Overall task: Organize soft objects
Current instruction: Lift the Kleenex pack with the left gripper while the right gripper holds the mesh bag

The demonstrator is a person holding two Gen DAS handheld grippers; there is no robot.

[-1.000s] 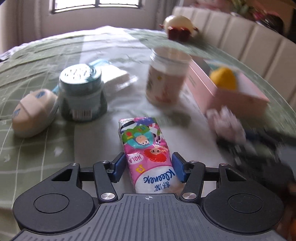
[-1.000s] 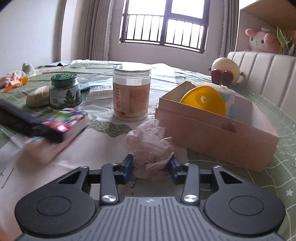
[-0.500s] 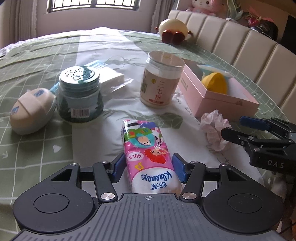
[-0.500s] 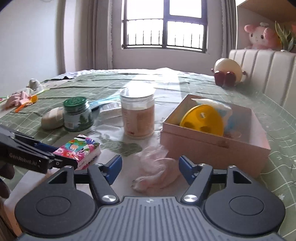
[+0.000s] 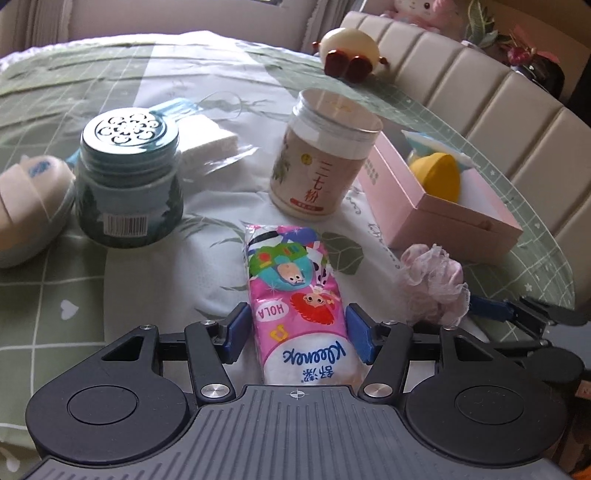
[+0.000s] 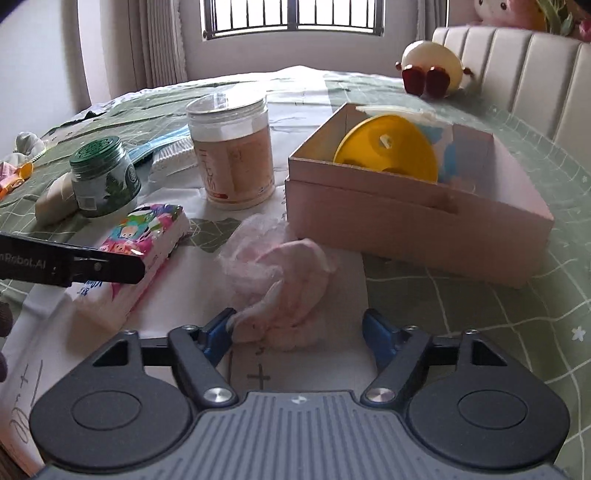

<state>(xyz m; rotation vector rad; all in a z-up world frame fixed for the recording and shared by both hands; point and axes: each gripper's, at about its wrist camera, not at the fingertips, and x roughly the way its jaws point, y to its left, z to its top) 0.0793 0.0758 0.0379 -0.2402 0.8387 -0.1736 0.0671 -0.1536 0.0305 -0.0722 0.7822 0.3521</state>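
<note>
Since half a second earlier, the right gripper (image 6: 299, 334) had been brought lower and nearer to the pink lace cloth (image 6: 279, 273), whose near edge now lay between its spread blue fingertips, the left pad touching the fabric and the right one well apart from it; nothing was clamped. The left gripper (image 5: 299, 334) was seen little changed, its jaws parted around the Kleenex tissue pack (image 5: 295, 295), a narrow gap showing at each pad, so the pack was straddled rather than squeezed. The pack lay flat on the table, just beside the cloth.

The table (image 6: 480, 332) was covered by a green cloth printed with a white grid, hearts and stars, with a pale leaf-patterned sheet under the objects. A barred window (image 6: 295, 18), curtains and a cream padded bench back (image 6: 517, 62) were seen behind, along with a round cream plush toy (image 6: 432, 66).

A pink cardboard box (image 6: 406, 229) holding a yellow disc (image 6: 388, 151) stood just behind the lace cloth. "Kleenex" and "HOLA" were read on the pack, and "三七粉" on the clear-lidded jar (image 5: 325, 162). A barcode was shown on the green jar (image 5: 127, 181). "Robot.AI" was printed on the left gripper's side in the right wrist view.
</note>
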